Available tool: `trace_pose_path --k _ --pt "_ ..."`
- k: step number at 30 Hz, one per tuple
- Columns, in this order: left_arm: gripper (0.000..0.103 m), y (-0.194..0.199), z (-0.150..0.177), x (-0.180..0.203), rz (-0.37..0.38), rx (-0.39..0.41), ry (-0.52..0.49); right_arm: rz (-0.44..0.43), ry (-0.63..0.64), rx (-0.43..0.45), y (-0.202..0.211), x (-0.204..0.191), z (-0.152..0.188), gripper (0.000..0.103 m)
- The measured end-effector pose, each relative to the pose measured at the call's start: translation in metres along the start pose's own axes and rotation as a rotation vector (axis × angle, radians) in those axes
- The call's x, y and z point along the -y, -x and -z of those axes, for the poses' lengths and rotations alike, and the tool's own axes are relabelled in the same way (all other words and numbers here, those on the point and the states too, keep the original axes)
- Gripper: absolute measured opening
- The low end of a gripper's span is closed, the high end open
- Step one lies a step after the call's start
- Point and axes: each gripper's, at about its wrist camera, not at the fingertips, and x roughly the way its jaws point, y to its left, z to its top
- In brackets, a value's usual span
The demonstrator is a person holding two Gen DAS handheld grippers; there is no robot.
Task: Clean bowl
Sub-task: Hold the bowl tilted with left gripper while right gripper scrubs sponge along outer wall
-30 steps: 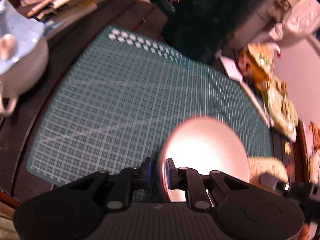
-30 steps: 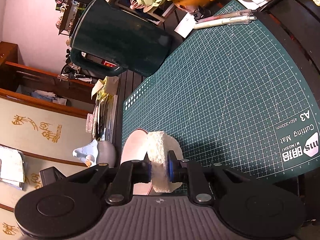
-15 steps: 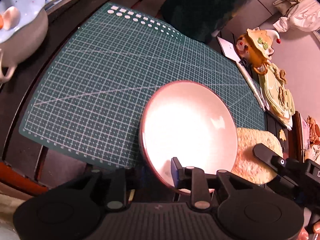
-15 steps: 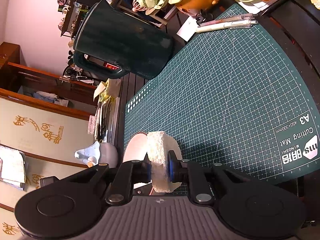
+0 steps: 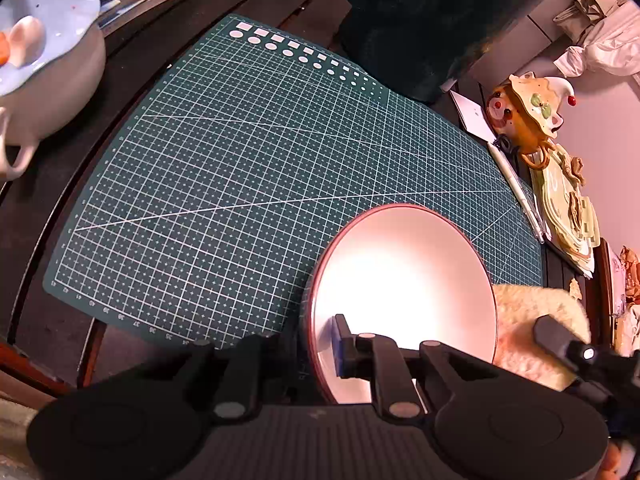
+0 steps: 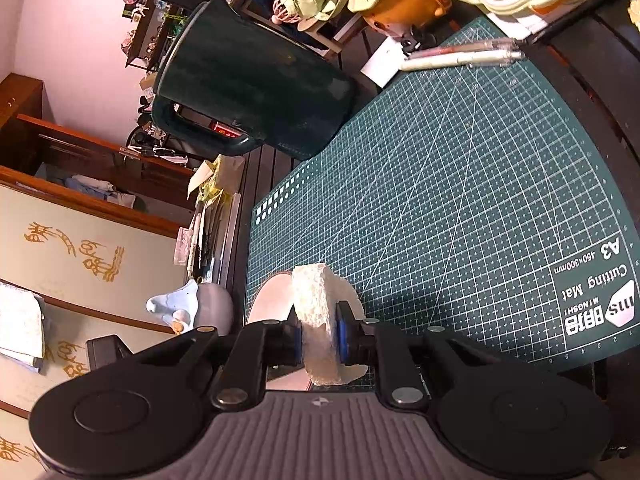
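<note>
A dark slatted table carries 1 green gridded cutting mat. Over its near right corner my left gripper pinches the rim of 1 smooth round bowl. Just right of it, my right gripper clamps 1 rough, pale sponge. 1 dark green jug stands far.

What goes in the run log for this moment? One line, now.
left gripper: shut on bowl rim, bowl tilted over cutting mat | right gripper: shut on sponge, beside bowl | wiping: contact unclear
</note>
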Motion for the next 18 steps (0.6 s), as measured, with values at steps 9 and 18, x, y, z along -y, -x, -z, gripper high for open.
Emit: trace_pose_path --k 9,18 --pt "0.015 0.001 0.002 0.0 0.001 0.009 -0.003 0.023 -0.03 -0.042 -0.012 0.006 0.003 0.017" --pt "0.015 0.001 0.0 0.001 0.0 0.009 -0.006 -0.018 -0.012 0.004 -0.003 -0.002 -0.002 0.017"
